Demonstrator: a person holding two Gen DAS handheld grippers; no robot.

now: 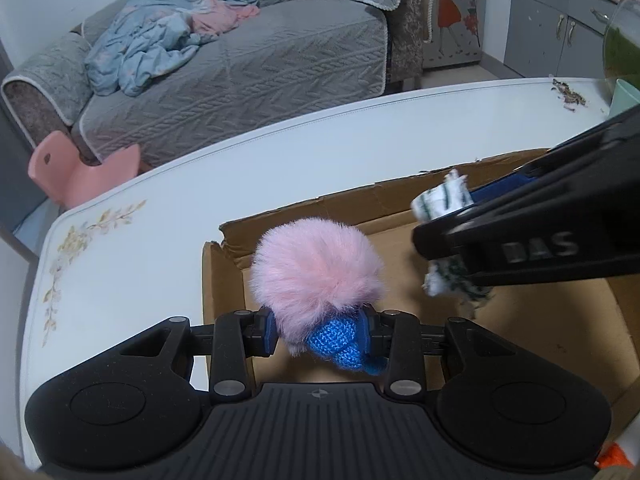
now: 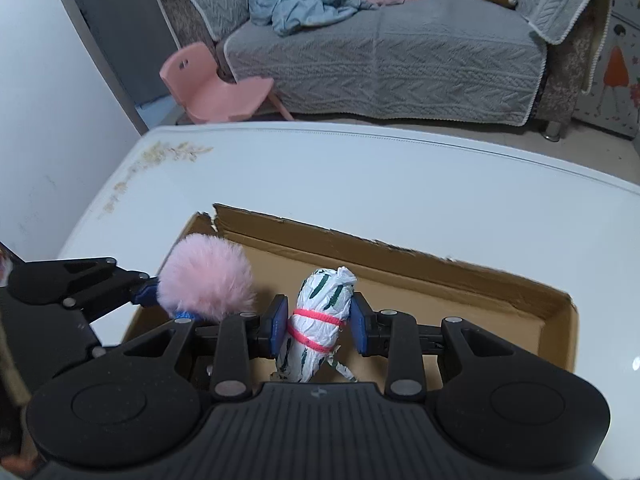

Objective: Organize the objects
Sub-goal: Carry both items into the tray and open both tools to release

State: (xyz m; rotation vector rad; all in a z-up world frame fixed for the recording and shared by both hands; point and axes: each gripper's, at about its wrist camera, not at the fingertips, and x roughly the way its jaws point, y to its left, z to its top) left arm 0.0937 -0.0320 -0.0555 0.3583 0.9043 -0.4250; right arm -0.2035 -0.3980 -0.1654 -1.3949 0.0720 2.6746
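Note:
My left gripper (image 1: 320, 332) is shut on a pink fluffy pompom with a blue knitted base (image 1: 316, 268) and holds it over the left end of a shallow cardboard box (image 1: 232, 280). My right gripper (image 2: 319, 322) is shut on a white and green patterned bundle tied with a pink band (image 2: 316, 324), above the same box (image 2: 500, 280). In the left wrist view the right gripper (image 1: 444, 216) reaches in from the right with the bundle (image 1: 440, 198). In the right wrist view the pompom (image 2: 206, 280) and left gripper (image 2: 154, 292) sit at the left.
The box lies on a white table with floral print (image 1: 120, 248). Dry crumbs (image 1: 568, 96), a glass bowl (image 1: 620, 40) and a green cup (image 1: 626, 96) stand at its far right. Beyond it are a grey sofa (image 2: 400, 48) with bedding and a pink child's chair (image 2: 212, 84).

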